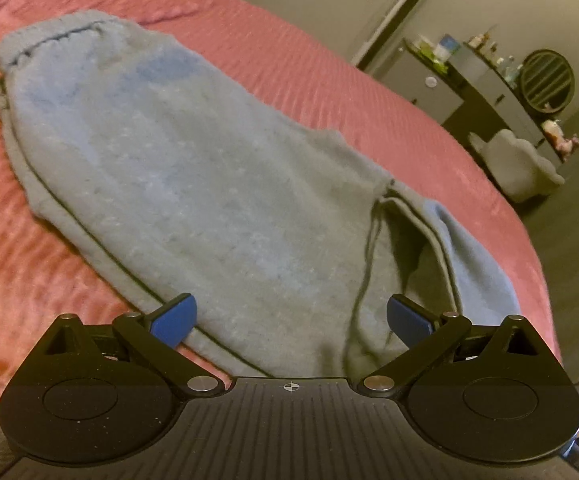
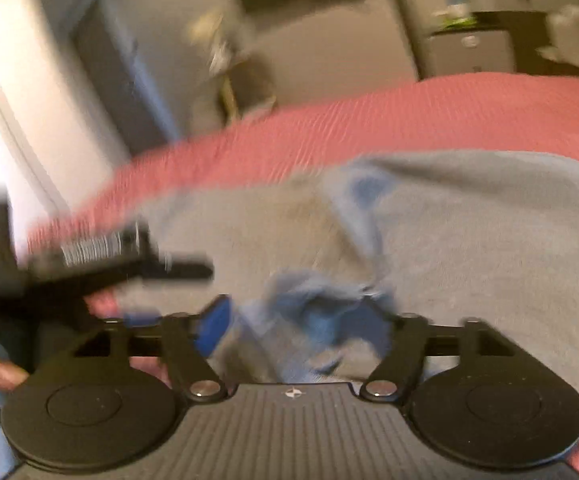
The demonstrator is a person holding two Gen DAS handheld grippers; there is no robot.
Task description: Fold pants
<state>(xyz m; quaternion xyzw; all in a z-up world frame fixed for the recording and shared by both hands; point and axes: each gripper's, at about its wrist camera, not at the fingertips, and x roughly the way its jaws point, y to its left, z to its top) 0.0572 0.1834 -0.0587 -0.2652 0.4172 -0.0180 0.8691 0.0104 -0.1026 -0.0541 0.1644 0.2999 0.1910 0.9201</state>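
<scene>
The pants (image 1: 193, 168) lay on the pink bed (image 1: 329, 72), the left gripper (image 1: 291, 320) spread wide over them, the right gripper (image 2: 301, 320) clamping bunched blue fabric.

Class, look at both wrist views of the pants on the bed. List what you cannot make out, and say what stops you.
- Right wrist view: motion blur smears the bunched cloth at the right gripper, so whether it grips the pants is unclear.
- Left wrist view: the left gripper body covers the pants' near end.
- Left wrist view: items on the dresser are too small to identify.
</scene>
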